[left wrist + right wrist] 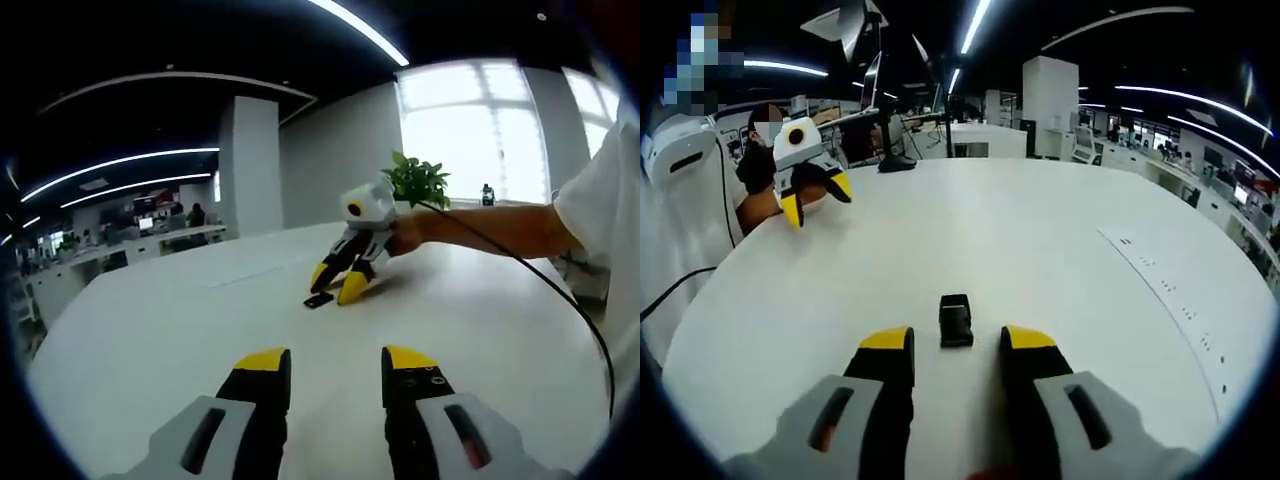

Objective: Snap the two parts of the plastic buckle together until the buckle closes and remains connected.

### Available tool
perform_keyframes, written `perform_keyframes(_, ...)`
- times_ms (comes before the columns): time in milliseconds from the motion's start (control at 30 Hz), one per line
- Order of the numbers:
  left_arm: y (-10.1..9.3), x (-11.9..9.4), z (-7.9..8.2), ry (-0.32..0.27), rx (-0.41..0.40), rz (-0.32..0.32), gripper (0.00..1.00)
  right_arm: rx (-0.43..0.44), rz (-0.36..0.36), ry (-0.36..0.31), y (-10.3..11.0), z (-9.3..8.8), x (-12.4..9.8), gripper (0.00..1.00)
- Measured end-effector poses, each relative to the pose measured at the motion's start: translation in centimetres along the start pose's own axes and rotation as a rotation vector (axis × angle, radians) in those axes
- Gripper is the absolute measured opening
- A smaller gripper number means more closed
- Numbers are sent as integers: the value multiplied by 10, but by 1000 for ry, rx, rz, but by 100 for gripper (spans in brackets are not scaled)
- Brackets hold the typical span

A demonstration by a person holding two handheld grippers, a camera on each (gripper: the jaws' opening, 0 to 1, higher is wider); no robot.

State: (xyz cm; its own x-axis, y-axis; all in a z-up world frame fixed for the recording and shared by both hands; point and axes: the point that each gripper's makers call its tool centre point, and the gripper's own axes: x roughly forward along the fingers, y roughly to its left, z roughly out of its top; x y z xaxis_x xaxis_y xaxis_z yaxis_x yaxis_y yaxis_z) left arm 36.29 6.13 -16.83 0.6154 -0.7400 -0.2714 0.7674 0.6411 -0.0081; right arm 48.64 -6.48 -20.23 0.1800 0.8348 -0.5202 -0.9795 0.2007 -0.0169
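A: Right gripper view, from the jaws outward: right gripper (955, 345) with yellow-tipped jaws spread, nothing pinched; black plastic buckle (956, 320) flat on the white table (1060, 250), between and just ahead of the tips, not visibly touched. Farther off, upper left: left gripper (815, 195) held up beside the table edge, well apart from the buckle.

B: Left gripper view, same order: left gripper (335, 365) with jaws spread and empty, bare table (180, 330) ahead. Beyond: right gripper (340, 280) angled down, tips straddling the buckle (319, 299), a small dark piece on the tabletop. Behind: person's arm (480, 230), trailing black cable (560, 300), potted plant (418, 180).

A: Appearance of the buckle: small, black, blocky, roughly rectangular, long axis running away from the right jaws. Joined or separate halves: cannot tell at this size.

B: Likely hazards from here: closing on smooth hard plastic off-centre, with the piece skidding or twisting out across the slick table. Pinching across a release tab, if present, hindering the latch. Misaligned halves jamming without the click. Left gripper far away, so no counter-hold against pushing force.
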Motion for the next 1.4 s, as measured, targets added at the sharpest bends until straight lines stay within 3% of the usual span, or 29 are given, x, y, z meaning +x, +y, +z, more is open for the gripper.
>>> perform_keyframes(267, 1, 0, 1, -4, -5, 5, 36, 65, -43, -15, -4, -3, -8, 34)
perform_keyframes(500, 2, -2, 5, -22, -11, 10, 36, 74, -82, -78, -2, 12, -16, 36)
perform_keyframes(833, 3, -3, 3, -15, 0, 21, 36, 113, -145, -75, 3, 8, -23, 40)
perform_keyframes(1033, 8, -2, 6, -28, -51, 54, 37, 143, -265, -55, 6, 4, -32, 40)
perform_keyframes(1267, 9, -5, 11, -6, -41, 92, 38, 215, -345, -71, 31, 7, -38, 40)
perform_keyframes(1400, 13, -7, 14, 4, -63, 130, 38, 266, -444, -87, 48, 11, -48, 39)
